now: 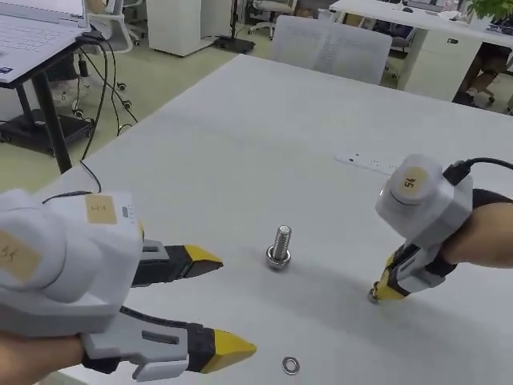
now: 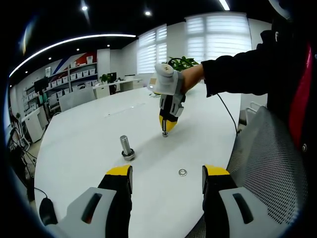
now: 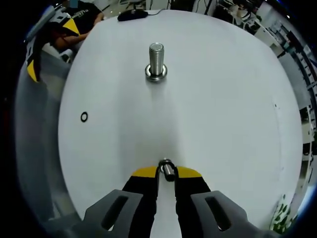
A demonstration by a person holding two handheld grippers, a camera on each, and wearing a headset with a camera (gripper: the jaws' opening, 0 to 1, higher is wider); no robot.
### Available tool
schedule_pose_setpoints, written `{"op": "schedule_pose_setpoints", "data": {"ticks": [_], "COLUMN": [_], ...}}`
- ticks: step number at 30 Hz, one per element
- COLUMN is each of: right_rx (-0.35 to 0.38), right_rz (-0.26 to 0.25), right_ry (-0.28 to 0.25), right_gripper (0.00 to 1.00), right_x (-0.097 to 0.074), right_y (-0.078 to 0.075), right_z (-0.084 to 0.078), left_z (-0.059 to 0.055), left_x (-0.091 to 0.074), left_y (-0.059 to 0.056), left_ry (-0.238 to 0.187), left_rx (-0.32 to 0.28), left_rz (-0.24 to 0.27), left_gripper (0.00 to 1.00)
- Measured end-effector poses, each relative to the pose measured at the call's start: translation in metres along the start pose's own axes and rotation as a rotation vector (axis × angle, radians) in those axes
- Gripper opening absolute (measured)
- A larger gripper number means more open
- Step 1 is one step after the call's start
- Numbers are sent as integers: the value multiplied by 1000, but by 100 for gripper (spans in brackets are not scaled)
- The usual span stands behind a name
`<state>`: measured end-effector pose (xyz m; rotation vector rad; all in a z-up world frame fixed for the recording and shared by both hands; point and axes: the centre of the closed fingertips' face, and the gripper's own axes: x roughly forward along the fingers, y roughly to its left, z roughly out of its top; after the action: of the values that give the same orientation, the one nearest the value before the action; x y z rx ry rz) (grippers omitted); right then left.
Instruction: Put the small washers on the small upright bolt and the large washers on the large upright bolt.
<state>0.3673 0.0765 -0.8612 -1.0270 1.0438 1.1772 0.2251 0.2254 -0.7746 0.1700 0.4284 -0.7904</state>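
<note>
One loose washer, two claws
Nearest, the washer (image 1: 291,366) lies flat by the left claw (image 1: 236,304), spread wide. Beyond, the large bolt (image 1: 279,245) stands on the desk (image 1: 240,144); the right claw (image 1: 376,294) clamps a small metal part (image 3: 167,169), which an off-centre squeeze could flick away.

The right gripper (image 3: 167,171) pinches a small metal piece (image 3: 167,168), half hidden between its 2 jaws (washer or bolt, I cannot tell). Around the foot of the upright bolt (image 1: 280,241), the washers (image 1: 278,259) are too small to count. The loose washer (image 1: 291,366) is too small to size. The head view's left and bottom edges cut off the left gripper (image 1: 236,304).
</note>
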Motion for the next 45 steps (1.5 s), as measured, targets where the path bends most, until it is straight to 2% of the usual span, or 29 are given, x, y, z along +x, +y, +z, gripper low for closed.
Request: {"op": "schedule_pose_setpoints", "data": {"ticks": [12, 27, 38, 45], "right_rx": [5, 1, 4, 13], "right_rz": [8, 3, -21, -43], "right_ry": [10, 8, -2, 1], "right_gripper": [14, 15, 16, 17], "right_x": [5, 4, -4, -12], "right_y": [3, -3, -7, -6], "right_z": [-1, -2, -3, -12], "left_z": [-2, 0, 1, 2], "left_x": [-1, 2, 1, 1], "left_y": [-1, 0, 0, -1], "left_ry": [4, 6, 3, 0], "left_rx": [-3, -3, 2, 5], "left_rz": [0, -3, -4, -6], "left_gripper": [56, 56, 56, 56]}}
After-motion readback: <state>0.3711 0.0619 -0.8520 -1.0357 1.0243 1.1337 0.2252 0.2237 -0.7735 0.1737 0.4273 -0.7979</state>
